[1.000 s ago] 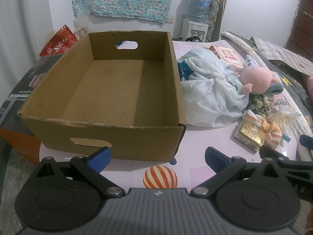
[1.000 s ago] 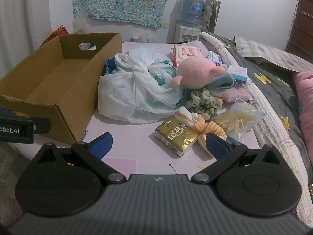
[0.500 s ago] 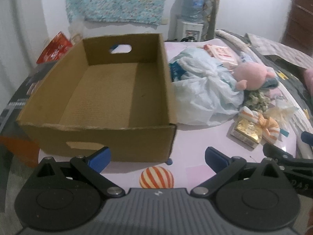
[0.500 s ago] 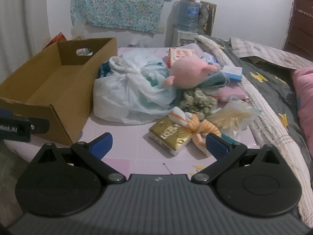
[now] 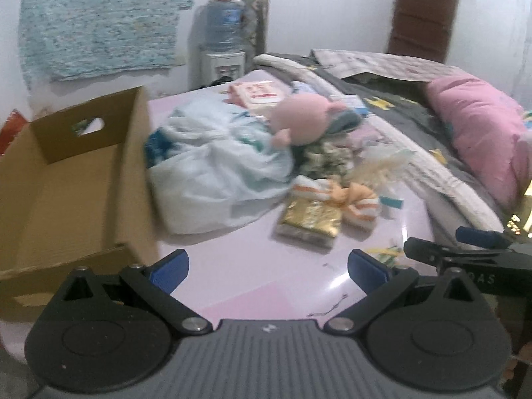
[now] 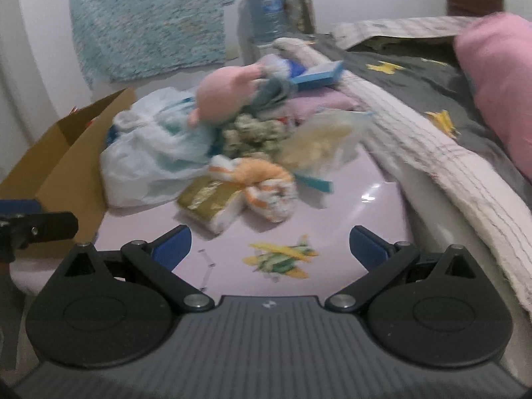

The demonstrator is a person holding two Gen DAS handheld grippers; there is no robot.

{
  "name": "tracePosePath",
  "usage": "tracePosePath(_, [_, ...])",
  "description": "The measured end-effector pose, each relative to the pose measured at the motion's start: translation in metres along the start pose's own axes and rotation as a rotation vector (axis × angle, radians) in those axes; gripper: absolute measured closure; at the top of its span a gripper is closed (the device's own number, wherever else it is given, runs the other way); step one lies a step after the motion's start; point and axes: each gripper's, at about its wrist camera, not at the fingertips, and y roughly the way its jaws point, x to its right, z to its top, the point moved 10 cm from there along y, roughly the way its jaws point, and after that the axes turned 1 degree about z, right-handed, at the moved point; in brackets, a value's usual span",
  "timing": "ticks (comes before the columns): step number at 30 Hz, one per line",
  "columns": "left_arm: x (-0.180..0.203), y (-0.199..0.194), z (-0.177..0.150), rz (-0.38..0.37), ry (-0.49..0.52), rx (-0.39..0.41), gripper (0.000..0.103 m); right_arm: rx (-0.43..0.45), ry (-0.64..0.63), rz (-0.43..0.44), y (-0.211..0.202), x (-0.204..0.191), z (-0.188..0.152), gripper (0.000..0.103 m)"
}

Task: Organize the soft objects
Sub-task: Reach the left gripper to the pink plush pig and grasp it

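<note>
Over the pink counter (image 6: 349, 219), both tongs, left (image 5: 268, 267) and right (image 6: 270, 246), hover wide and empty. Cardboard box (image 5: 69, 179) at 9 o'clock; orange-striped cloth (image 6: 266, 186) and pink plush (image 6: 222, 96) at 12 o'clock, blurred.

Pink plush toy (image 5: 301, 118), gold tissue pack (image 5: 311, 216), orange-striped white cloth (image 6: 266, 184), brown cardboard box (image 5: 69, 179).

A water dispenser (image 5: 223, 33) stands against the far wall beside a hanging floral cloth (image 5: 99, 20); a brown door (image 5: 424, 13) stands farther right.
</note>
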Motion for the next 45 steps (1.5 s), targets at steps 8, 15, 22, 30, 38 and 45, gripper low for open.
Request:
tracePosePath(8, [0.029, 0.021, 0.03, 0.011, 0.081, 0.015, 0.004, 0.044, 0.173, 0.014, 0.015, 0.055, 0.016, 0.001])
tracePosePath(15, [0.037, 0.036, 0.084, 0.06, 0.16, 0.06, 0.004, 0.109, 0.203, 0.047, 0.023, 0.068, 0.044, 0.001])
tracePosePath(22, [0.055, 0.068, 0.127, 0.102, 0.312, 0.098, 0.005, 0.18, 0.214, 0.076, 0.029, 0.068, 0.07, 0.001])
tracePosePath(30, [0.076, 0.126, 0.146, 0.125, 0.462, 0.068, 0.026, 0.175, 0.252, 0.072, 0.054, 0.074, 0.077, 0.002])
tracePosePath(38, [0.075, 0.171, 0.148, 0.133, 0.484, -0.02, 0.026, 0.167, 0.263, 0.069, 0.073, 0.077, 0.083, 0.002])
tracePosePath(45, [0.069, 0.181, 0.155, 0.114, 0.411, -0.041, 0.037, 0.155, 0.28, 0.066, 0.078, 0.08, 0.078, 0.002])
